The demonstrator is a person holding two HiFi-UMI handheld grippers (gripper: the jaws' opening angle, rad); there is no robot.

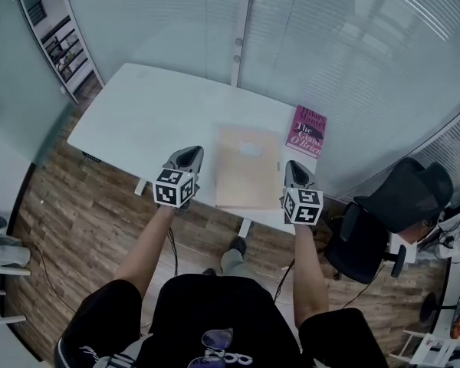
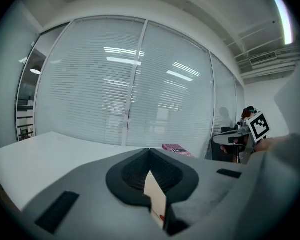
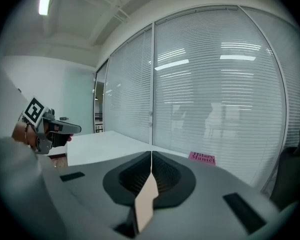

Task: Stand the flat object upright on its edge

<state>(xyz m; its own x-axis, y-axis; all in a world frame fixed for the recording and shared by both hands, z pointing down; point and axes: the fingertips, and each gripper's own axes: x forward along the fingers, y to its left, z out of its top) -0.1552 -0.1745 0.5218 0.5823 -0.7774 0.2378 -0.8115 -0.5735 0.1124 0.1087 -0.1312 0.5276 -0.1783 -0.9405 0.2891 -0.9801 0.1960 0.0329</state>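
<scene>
A flat tan folder (image 1: 248, 165) lies flat on the white table (image 1: 138, 113), near its front edge. My left gripper (image 1: 188, 156) hovers just left of the folder, jaws shut and empty. My right gripper (image 1: 295, 170) is just right of the folder, also shut with nothing in it. In the left gripper view the jaws (image 2: 150, 151) meet in a closed seam, and the right gripper's marker cube (image 2: 259, 126) shows at the far right. In the right gripper view the jaws (image 3: 151, 154) are likewise closed, with the left gripper (image 3: 46, 128) at the left.
A pink book (image 1: 306, 131) lies flat at the table's right back corner, also seen as pink book (image 2: 176, 148) and pink book (image 3: 202, 158). A black office chair (image 1: 395, 205) stands right of the table. Glass walls with blinds rise behind it; a shelf (image 1: 61, 44) stands far left.
</scene>
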